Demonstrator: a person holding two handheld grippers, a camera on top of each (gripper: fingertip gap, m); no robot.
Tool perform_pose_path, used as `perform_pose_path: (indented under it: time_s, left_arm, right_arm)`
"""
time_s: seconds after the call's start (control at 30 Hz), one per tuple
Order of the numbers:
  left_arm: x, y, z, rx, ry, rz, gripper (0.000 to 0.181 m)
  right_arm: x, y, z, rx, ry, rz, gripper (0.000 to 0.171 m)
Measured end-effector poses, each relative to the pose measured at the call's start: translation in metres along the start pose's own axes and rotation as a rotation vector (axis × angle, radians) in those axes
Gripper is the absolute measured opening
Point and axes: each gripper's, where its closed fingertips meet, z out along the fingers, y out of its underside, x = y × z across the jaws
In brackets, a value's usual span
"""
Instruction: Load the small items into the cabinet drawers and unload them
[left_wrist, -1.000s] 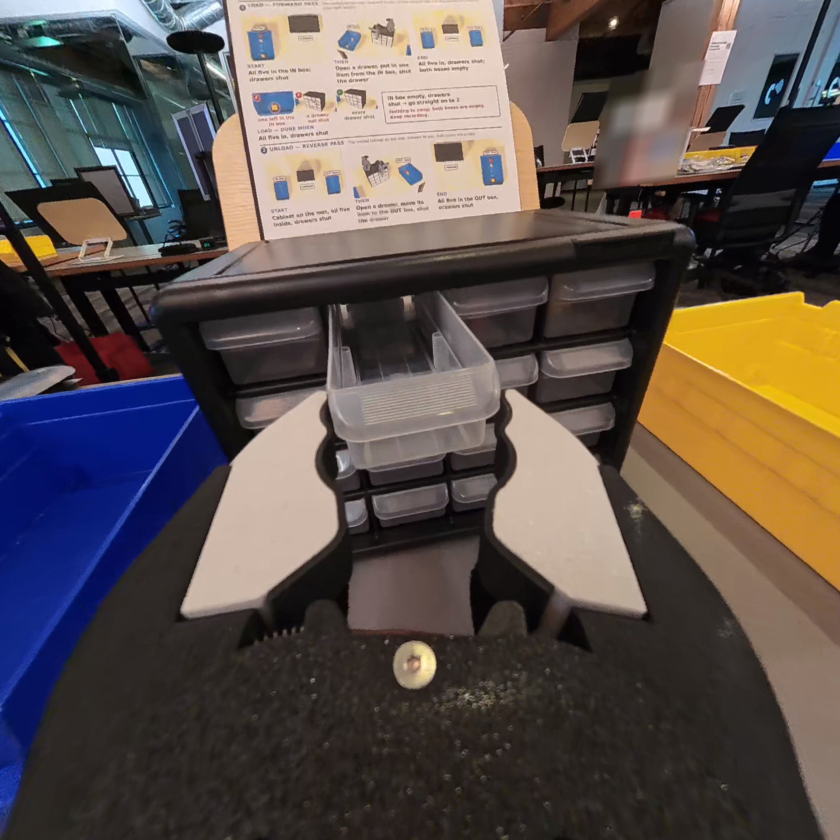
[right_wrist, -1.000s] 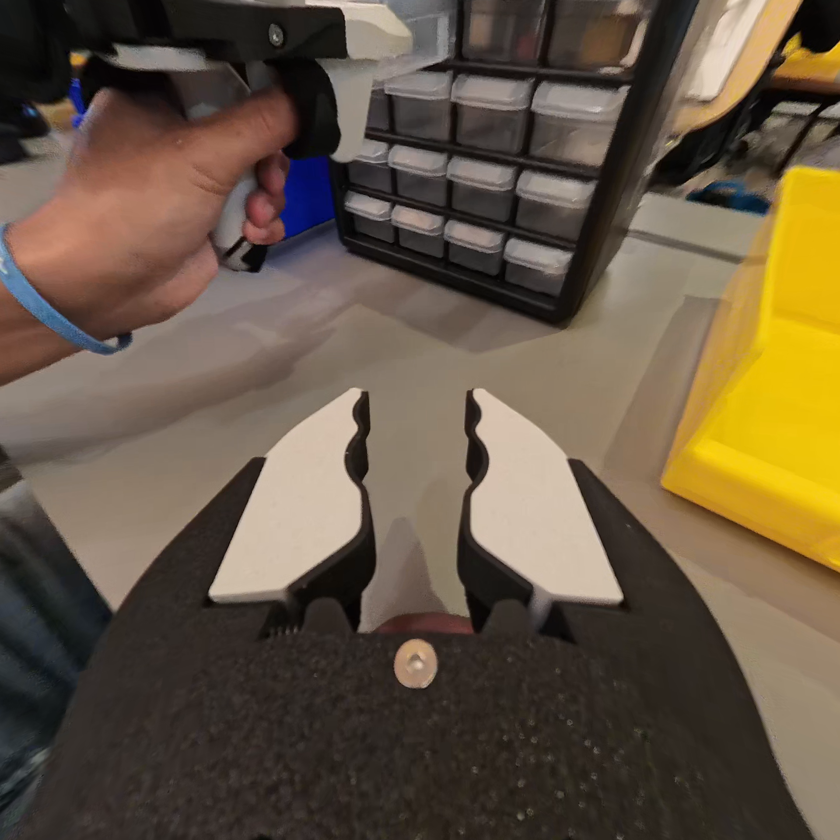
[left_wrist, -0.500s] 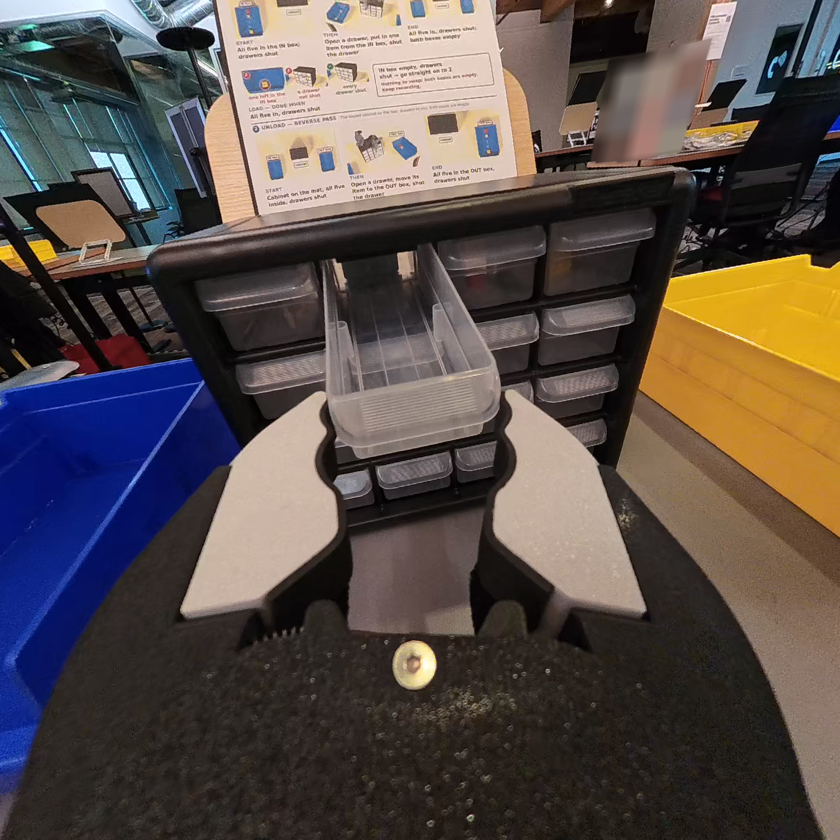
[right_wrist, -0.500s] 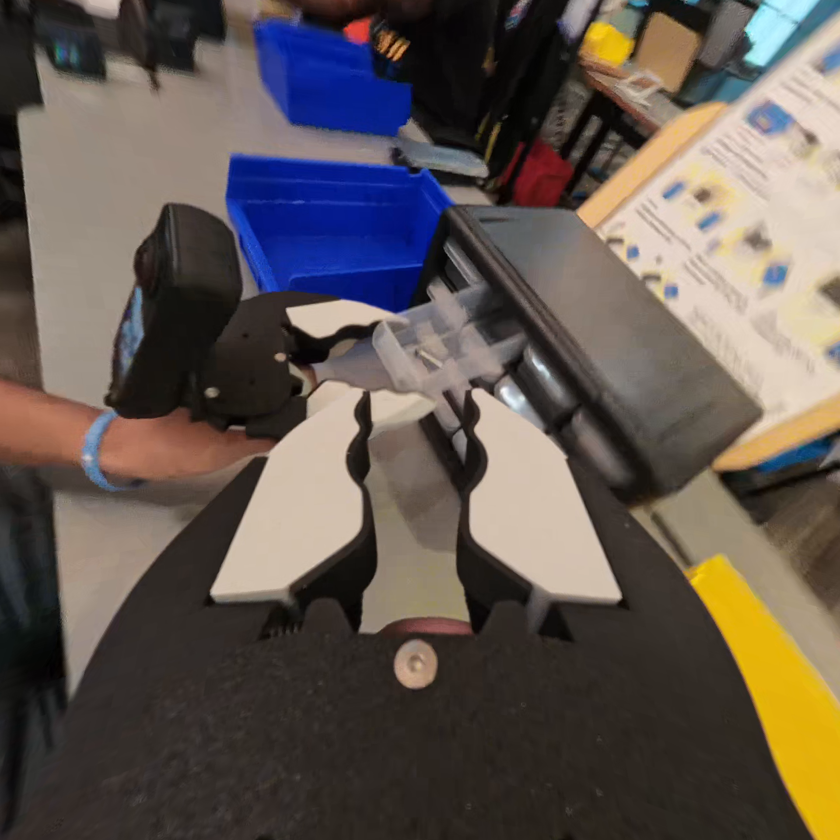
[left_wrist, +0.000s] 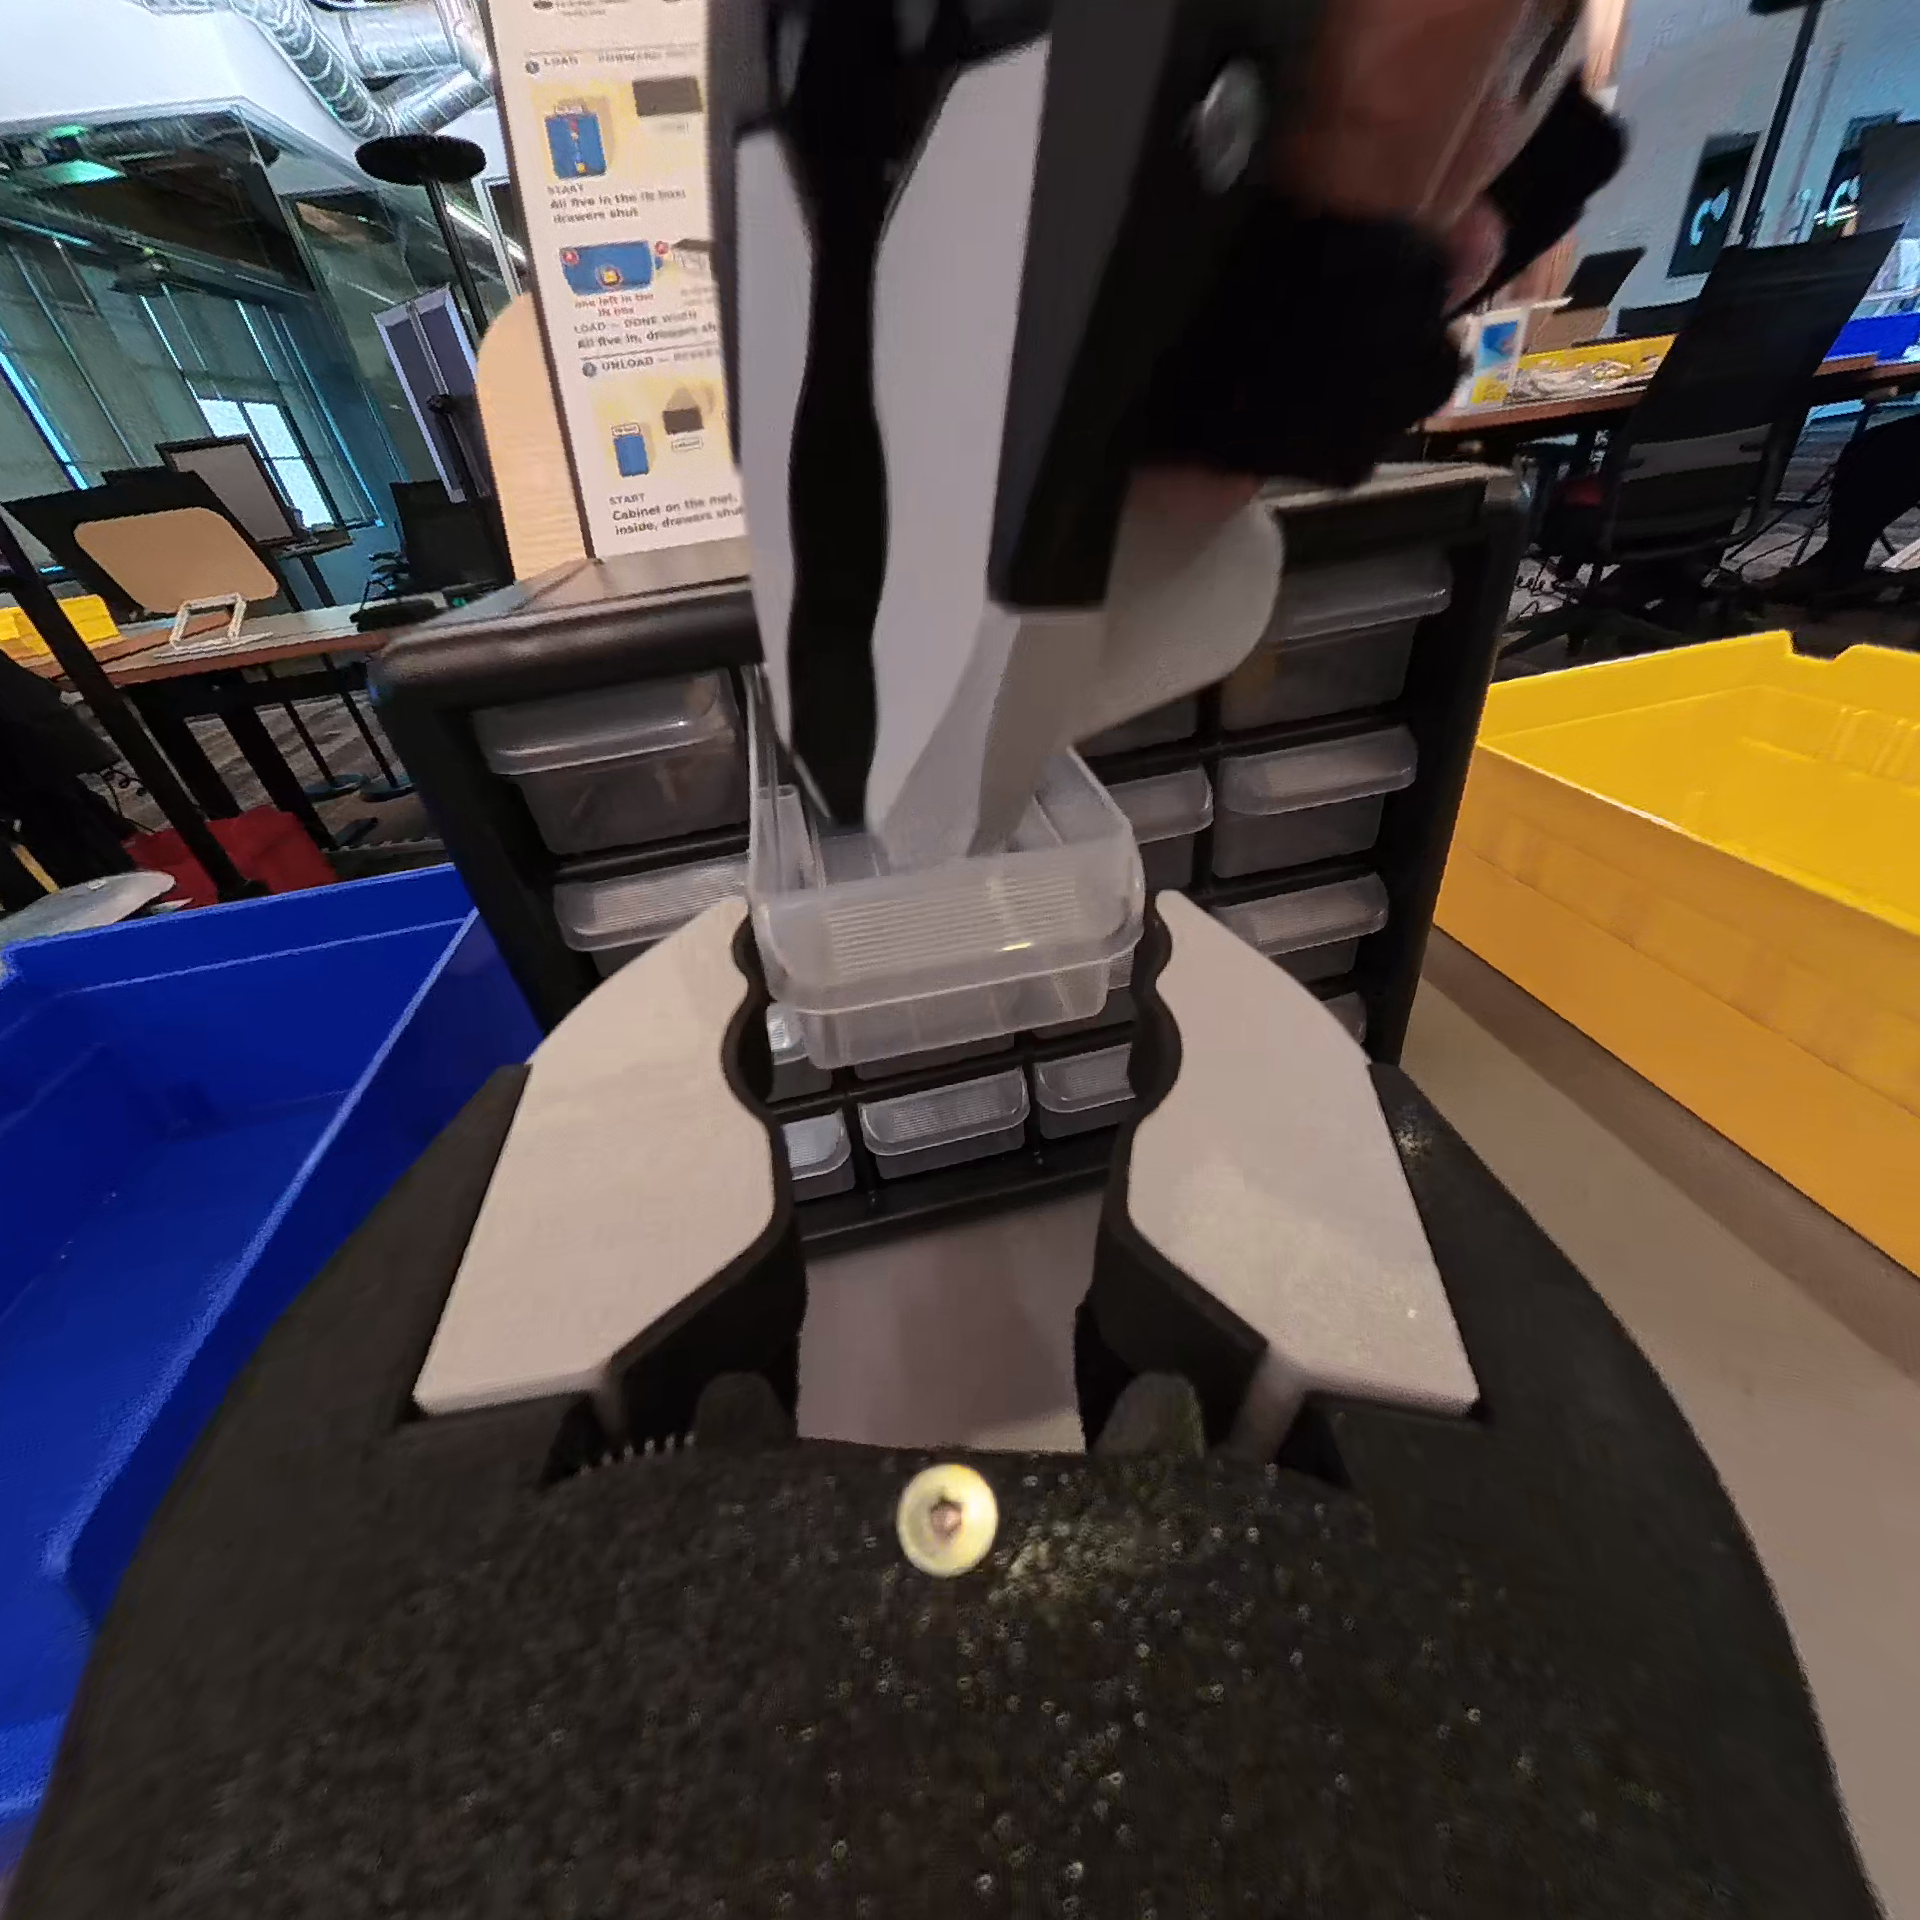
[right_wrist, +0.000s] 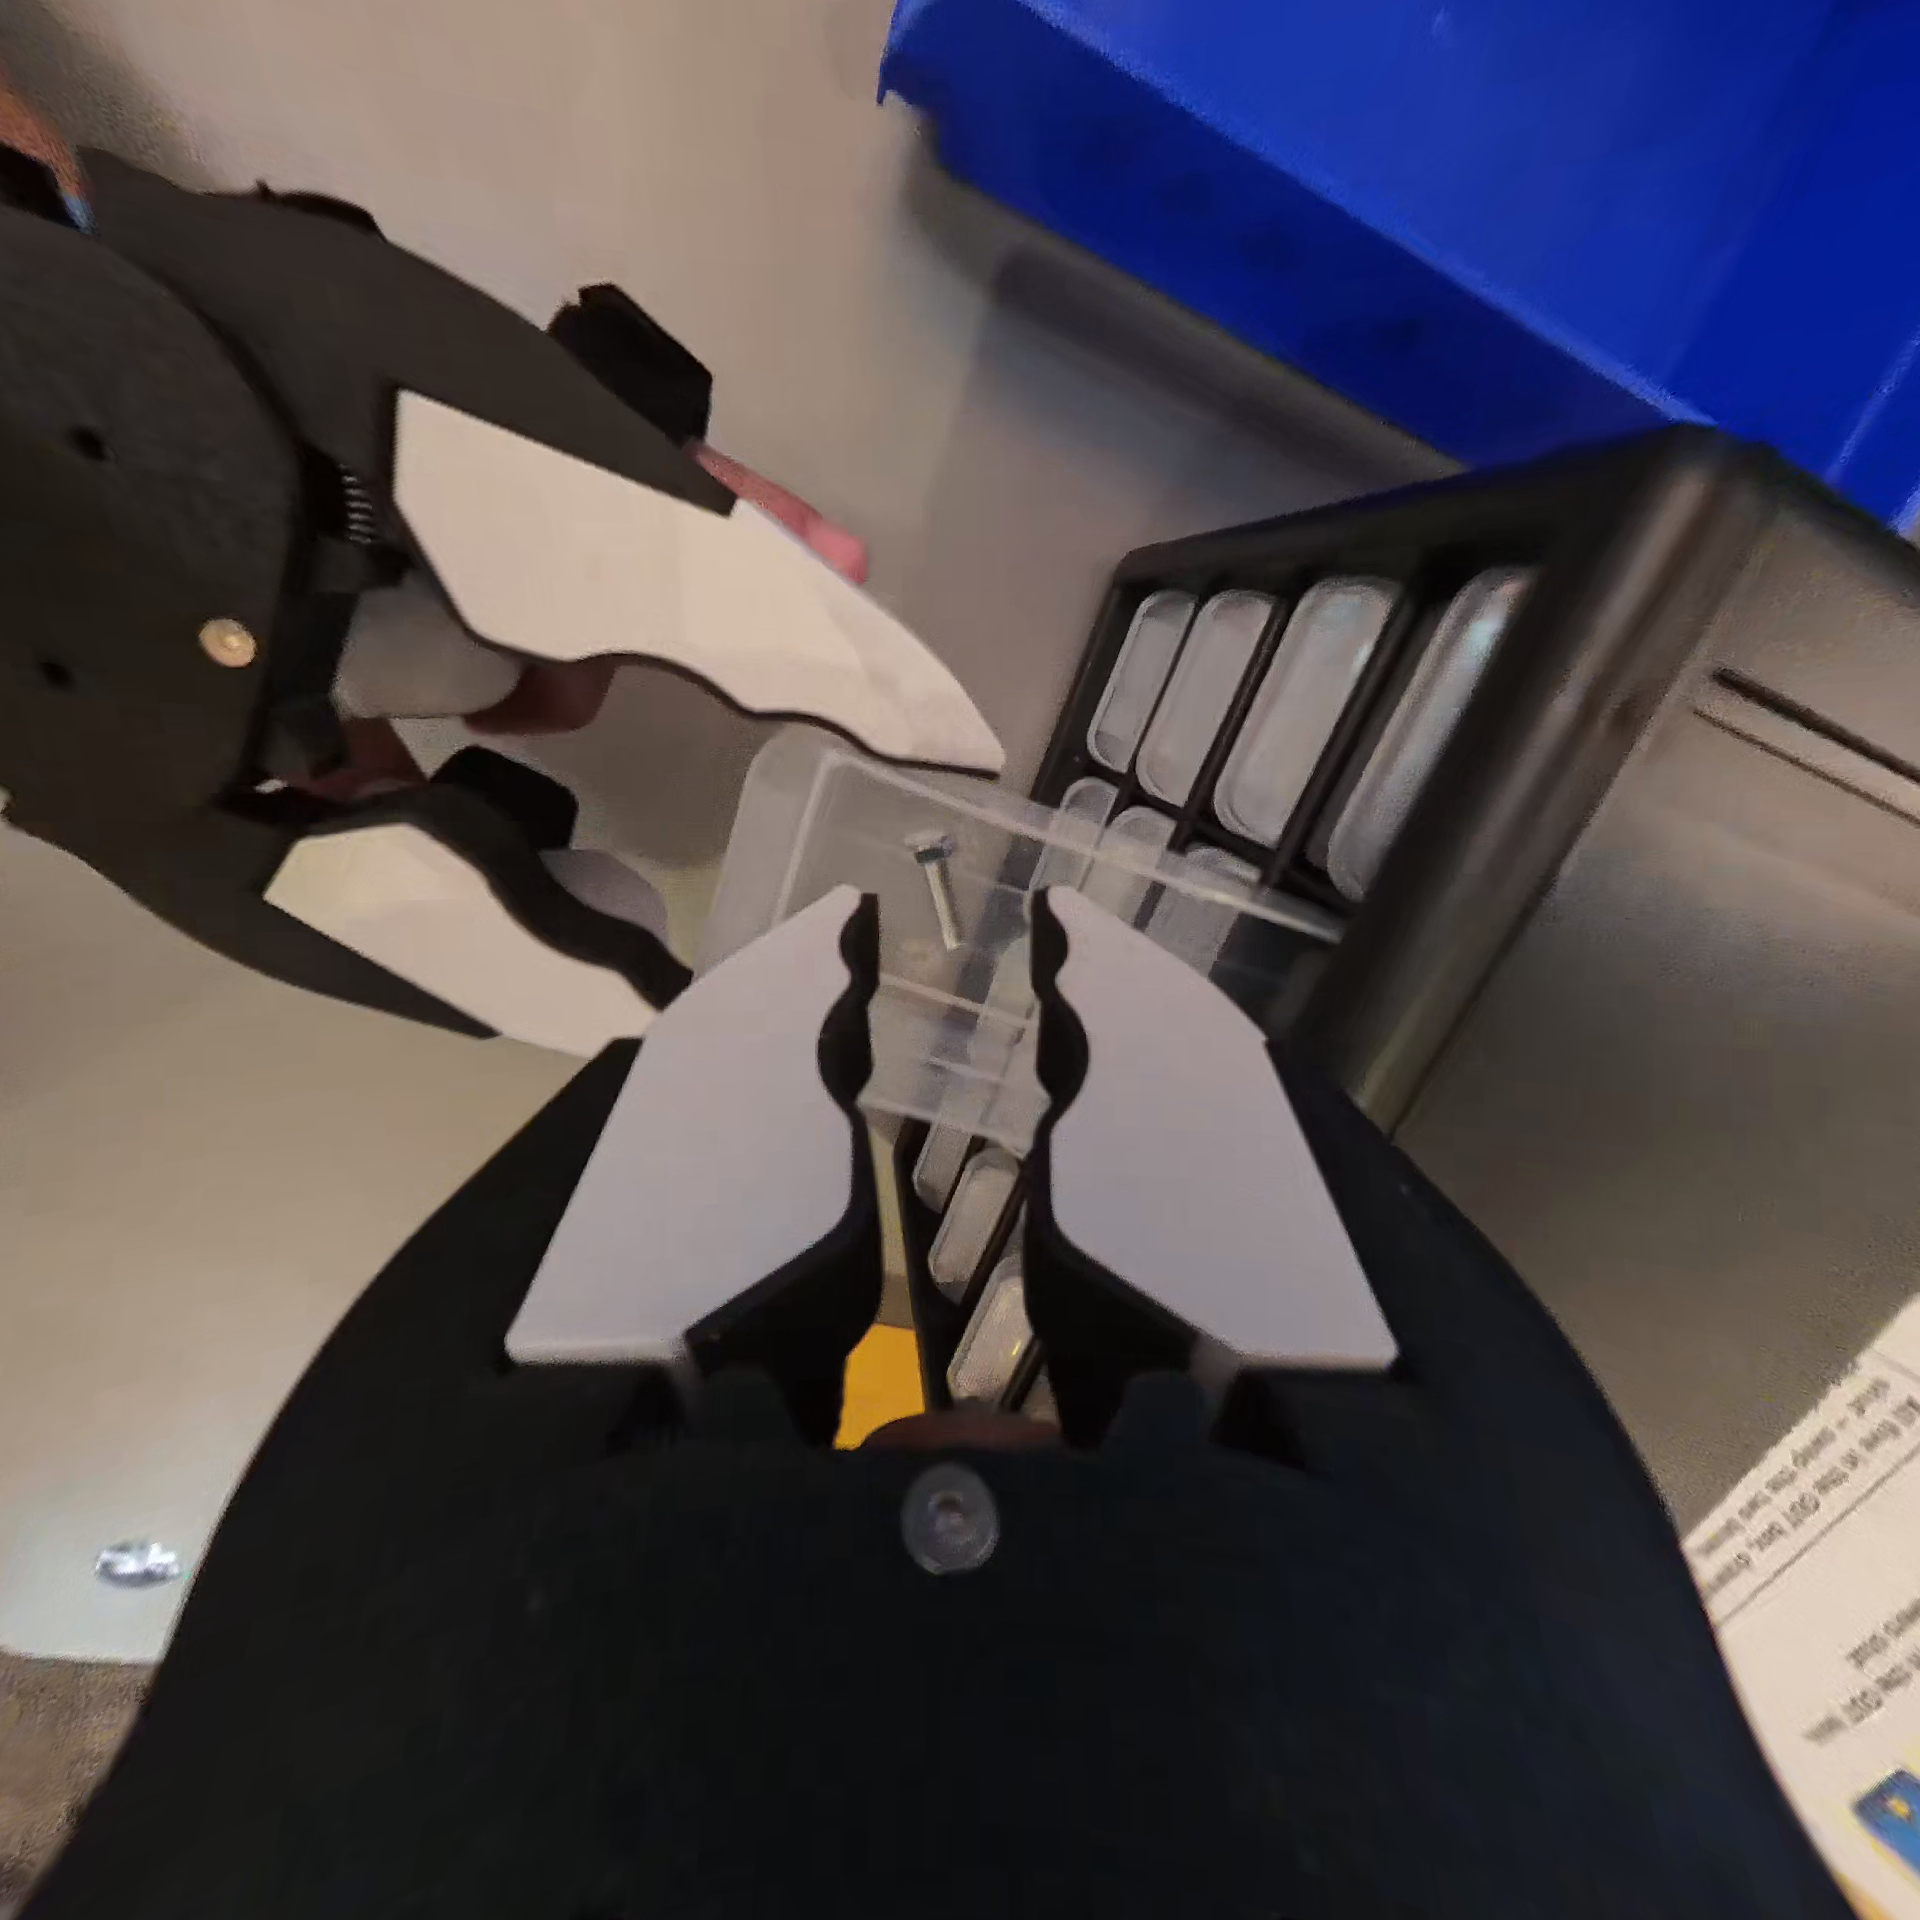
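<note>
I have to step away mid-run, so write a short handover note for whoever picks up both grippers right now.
Left gripper: open, fingers either side of the front of the pulled-out clear drawer; contact not clear.
Right gripper: open, empty, pointing down into that drawer from above.
Things: a small screw lies in the drawer. The black cabinet stands between the blue bin and yellow bin.
Done: drawer opened.
Left: likely pick out the screw, drop it in a bin, then shut the drawer. Other drawers' contents unclear.
</note>
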Motion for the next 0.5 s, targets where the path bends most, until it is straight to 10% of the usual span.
perform_pose_path:
  time_s: [0.5]
  left_arm:
    - [-0.001, -0.002, 0.001, 0.007, -0.001, 0.010, 0.067]
  right_arm:
    - [-0.001, 0.006, 0.016, -0.185, -0.078, -0.109, 0.005]
